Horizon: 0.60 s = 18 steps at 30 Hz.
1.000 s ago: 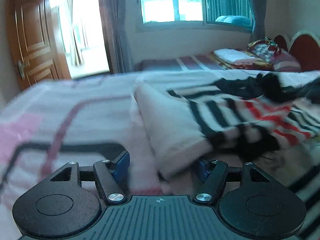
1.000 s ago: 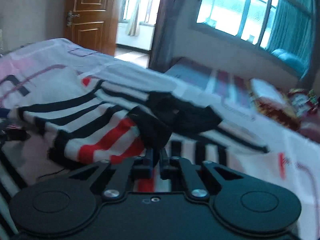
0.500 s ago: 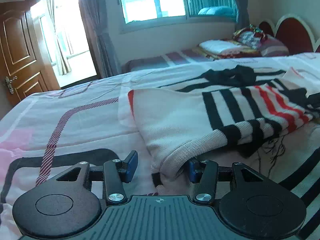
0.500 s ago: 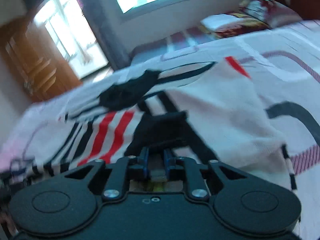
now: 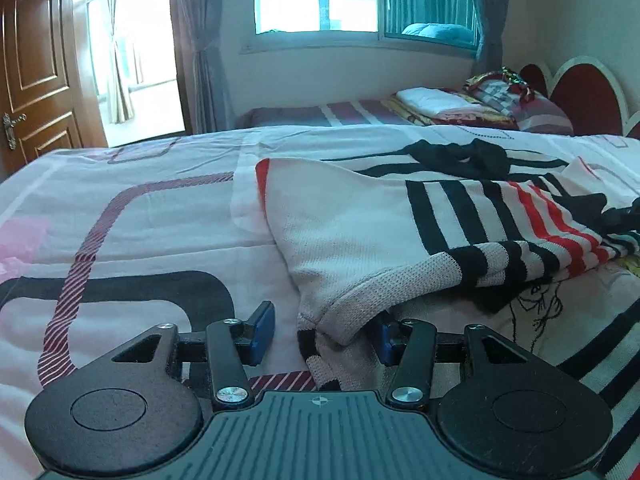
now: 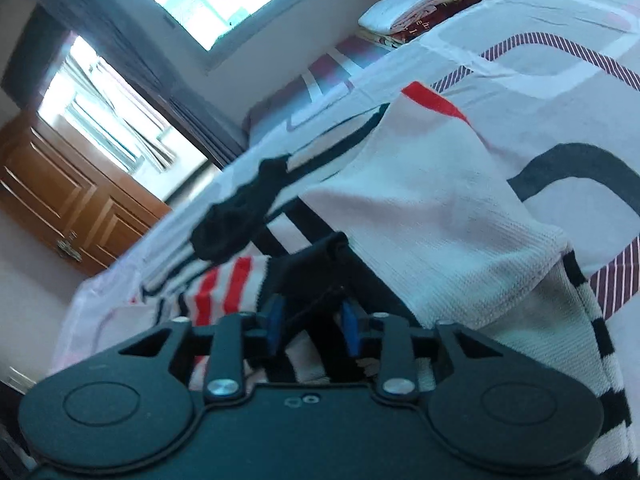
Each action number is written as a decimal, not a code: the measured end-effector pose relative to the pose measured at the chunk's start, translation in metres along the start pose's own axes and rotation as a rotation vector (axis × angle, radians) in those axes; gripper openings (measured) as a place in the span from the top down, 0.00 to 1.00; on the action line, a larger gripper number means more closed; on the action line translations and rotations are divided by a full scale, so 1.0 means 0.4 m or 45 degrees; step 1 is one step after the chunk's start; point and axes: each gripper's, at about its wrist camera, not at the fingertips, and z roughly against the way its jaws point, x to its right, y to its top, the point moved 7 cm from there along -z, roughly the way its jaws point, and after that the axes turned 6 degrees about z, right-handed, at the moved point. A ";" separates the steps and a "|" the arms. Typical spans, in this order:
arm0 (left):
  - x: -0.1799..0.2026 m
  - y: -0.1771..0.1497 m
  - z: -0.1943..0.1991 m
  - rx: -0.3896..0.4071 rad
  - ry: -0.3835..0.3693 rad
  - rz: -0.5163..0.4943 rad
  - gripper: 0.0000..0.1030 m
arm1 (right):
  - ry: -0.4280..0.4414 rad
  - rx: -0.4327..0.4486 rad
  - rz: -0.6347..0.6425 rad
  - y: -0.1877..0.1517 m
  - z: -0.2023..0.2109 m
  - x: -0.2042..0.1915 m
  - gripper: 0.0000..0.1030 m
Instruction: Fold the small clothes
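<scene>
A white knitted sweater with black and red stripes lies half folded on the bed. In the left wrist view its ribbed hem corner sits between the pads of my left gripper, close to the right pad; the left pad stands clear, so the gripper is open. In the right wrist view, which is tilted, the sweater drapes to the right. My right gripper has its blue pads against a thick black fold of the garment that fills the gap between them.
The pink and white patterned sheet covers the bed all around. A black bunch of cloth lies on the sweater's far side. Behind stand a second bed with folded bedding, a red headboard and a wooden door.
The right gripper has swung across the sweater and rolled, so its view now tilts; the black fold stays between its pads. The left gripper's jaws narrowed a little around the hem corner.
</scene>
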 end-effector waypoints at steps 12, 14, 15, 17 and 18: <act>-0.038 0.007 0.088 0.024 -0.108 -0.016 0.51 | -0.129 0.009 0.241 -0.021 0.028 -0.025 0.95; -0.035 0.055 0.127 0.111 -0.209 0.123 0.50 | -0.182 0.075 0.268 -0.010 0.062 -0.027 0.86; -0.019 0.079 0.126 0.133 -0.228 0.137 0.44 | -0.212 0.159 0.295 0.001 0.093 -0.037 0.85; 0.039 0.118 0.085 0.140 -0.244 0.140 0.21 | -0.144 0.212 0.344 0.014 0.114 -0.082 0.85; 0.076 0.125 0.057 0.128 -0.262 0.124 0.19 | -0.125 0.182 0.415 0.013 0.098 -0.119 0.85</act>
